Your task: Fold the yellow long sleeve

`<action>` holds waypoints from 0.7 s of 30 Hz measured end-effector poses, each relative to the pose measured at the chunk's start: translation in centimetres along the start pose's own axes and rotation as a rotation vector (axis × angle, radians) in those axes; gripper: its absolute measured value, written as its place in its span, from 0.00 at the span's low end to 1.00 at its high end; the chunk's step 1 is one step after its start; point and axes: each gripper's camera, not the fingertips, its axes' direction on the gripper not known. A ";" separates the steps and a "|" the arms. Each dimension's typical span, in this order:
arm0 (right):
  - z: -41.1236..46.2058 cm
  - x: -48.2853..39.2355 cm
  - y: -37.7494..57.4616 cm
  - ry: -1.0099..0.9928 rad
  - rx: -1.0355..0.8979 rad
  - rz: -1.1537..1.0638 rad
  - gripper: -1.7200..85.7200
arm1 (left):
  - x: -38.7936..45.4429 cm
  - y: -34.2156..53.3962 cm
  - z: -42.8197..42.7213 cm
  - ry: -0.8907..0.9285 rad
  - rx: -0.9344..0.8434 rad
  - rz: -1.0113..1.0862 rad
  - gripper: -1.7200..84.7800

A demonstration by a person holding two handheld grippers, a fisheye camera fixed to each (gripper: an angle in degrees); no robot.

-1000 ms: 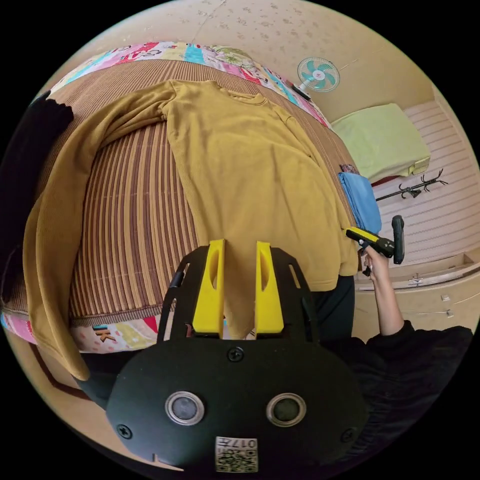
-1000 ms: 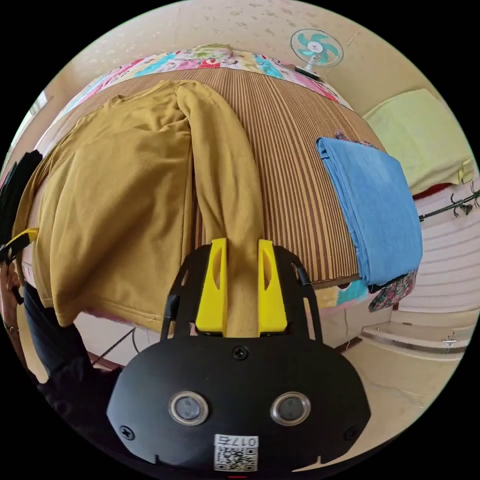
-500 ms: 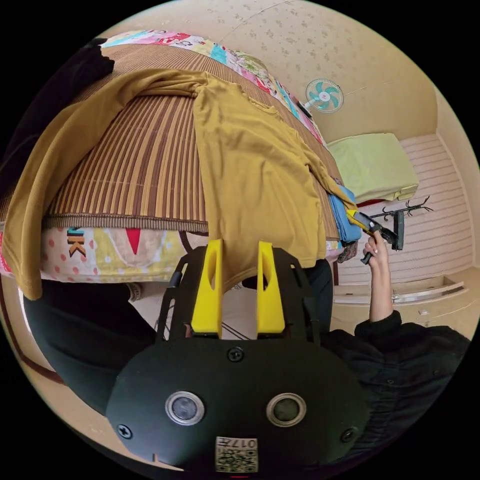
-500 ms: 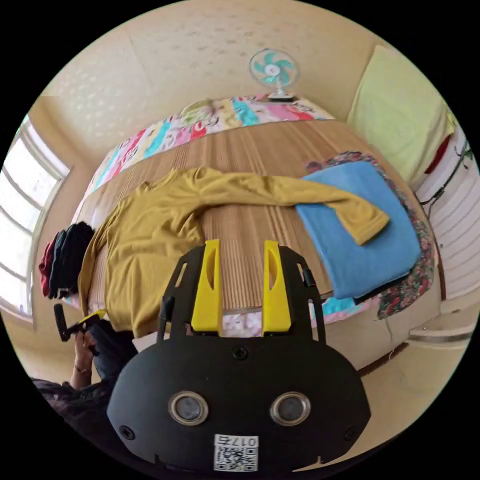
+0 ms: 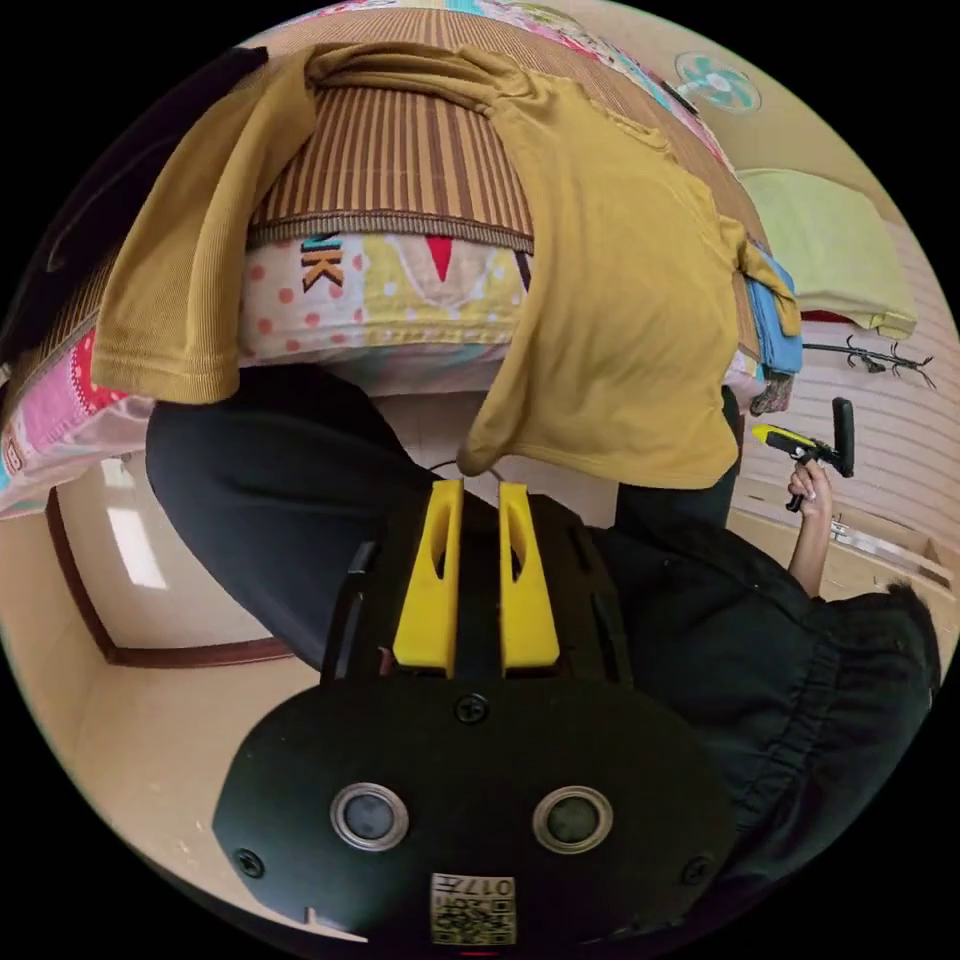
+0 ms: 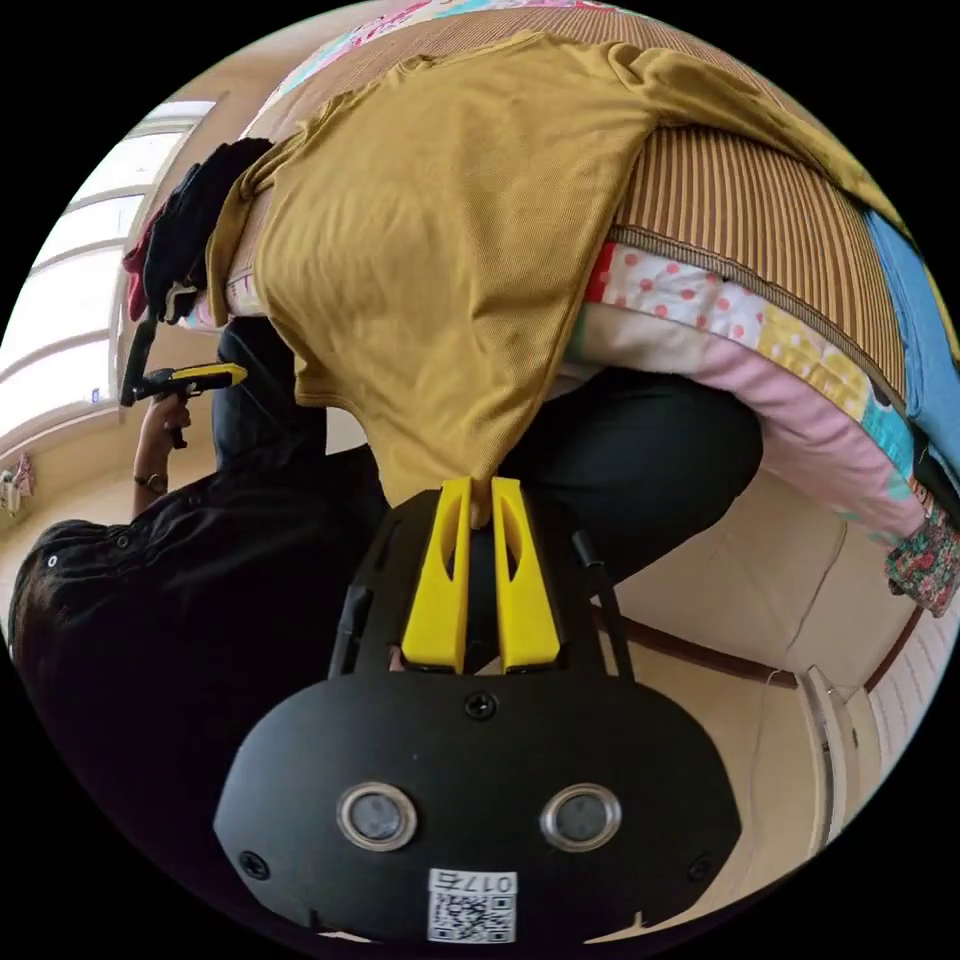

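We are pinching the yellow long sleeve's [image 6: 450, 230] hem corners, both left gripper [image 5: 480, 487] and right gripper [image 6: 482, 483] seemingly narrowed on cloth, readying a fold.

Both hand-held grippers [image 5: 481, 490] [image 6: 481, 485] released, dropped, and now pinch the shirt's [image 6: 440, 250] hem corners.

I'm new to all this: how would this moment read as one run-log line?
garment: yellow long sleeve hanging over bed edge | left gripper: at hem corner, grip unclear | right gripper: shut on hem corner
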 end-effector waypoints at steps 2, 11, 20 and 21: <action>-5.3 4.5 1.3 -0.044 0.214 0.088 0.09 | -1.7 1.5 -1.9 0.189 0.123 -0.048 0.09; -22.3 26.8 5.0 0.124 0.838 0.613 0.14 | -2.0 4.0 -8.8 0.460 0.382 -0.094 0.09; -34.4 27.9 19.0 0.095 1.016 0.509 0.06 | 0.3 3.8 -11.8 0.544 0.345 -0.051 0.09; -35.3 29.5 21.1 0.162 0.978 0.568 0.06 | 0.4 3.8 -11.9 0.539 0.331 -0.053 0.09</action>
